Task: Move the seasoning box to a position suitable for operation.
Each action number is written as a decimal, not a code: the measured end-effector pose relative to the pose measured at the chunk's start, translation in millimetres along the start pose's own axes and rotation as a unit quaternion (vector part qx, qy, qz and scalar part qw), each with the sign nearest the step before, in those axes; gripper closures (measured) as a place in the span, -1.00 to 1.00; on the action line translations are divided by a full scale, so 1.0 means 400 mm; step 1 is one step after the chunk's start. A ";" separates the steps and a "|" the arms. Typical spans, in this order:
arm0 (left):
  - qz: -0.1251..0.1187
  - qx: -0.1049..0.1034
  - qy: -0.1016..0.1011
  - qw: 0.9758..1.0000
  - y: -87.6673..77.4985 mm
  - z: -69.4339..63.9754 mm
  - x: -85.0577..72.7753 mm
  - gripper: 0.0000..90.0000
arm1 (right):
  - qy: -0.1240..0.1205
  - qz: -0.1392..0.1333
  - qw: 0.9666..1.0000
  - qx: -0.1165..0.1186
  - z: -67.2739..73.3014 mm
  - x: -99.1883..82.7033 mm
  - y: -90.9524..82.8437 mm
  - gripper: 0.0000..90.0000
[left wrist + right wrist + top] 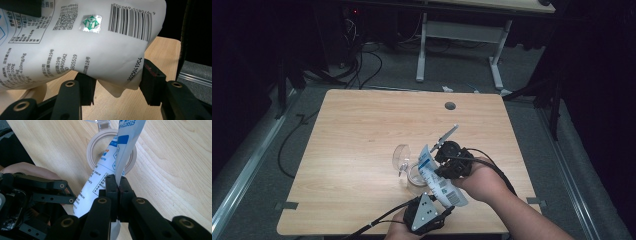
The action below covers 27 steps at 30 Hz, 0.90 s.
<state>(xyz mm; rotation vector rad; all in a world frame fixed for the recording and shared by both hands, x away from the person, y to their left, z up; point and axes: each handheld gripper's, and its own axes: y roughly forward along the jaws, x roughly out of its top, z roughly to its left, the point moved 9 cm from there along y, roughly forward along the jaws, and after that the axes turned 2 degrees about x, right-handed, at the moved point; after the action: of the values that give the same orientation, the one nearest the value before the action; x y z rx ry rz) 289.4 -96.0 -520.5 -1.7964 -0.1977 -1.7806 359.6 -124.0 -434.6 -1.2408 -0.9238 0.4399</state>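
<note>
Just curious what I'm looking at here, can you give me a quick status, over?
Right gripper shut on white printed plastic pouch. Left gripper around pouch's bottom corner, grip unclear. Clear lidded jar under pouch. Nothing in the way.

White printed pouch (439, 180) held tilted over the round cup (416, 176) on the table

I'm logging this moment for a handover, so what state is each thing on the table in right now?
White pouch: lifted, tilted, its top end over the jar.
Jar: upright on the table, mouth open.
Clear lid: flipped back, beside the jar mouth.
Right gripper: shut on the pouch's edge.
Left gripper: jaws on either side of the pouch's bottom corner; whether they press it, I cannot tell.
Table: bare wood around the jar.
</note>
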 end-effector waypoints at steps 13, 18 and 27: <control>-0.002 0.000 -0.002 1.000 -0.001 0.000 0.004 0.16 | -0.006 0.002 1.000 -0.001 0.000 0.002 -0.003 0.98; -0.003 0.001 -0.002 1.000 -0.002 0.001 0.006 0.16 | -0.011 0.004 1.000 -0.002 0.001 0.005 -0.005 0.98; -0.003 0.001 -0.004 1.000 -0.003 0.002 0.008 0.16 | -0.011 0.002 1.000 -0.002 0.000 0.008 -0.005 0.99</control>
<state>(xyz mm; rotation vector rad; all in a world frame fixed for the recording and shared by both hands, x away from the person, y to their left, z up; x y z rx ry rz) 290.0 -95.7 -517.0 -1.8048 -0.2087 -1.7775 361.0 -122.1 -431.7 -1.2426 -0.9420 0.4564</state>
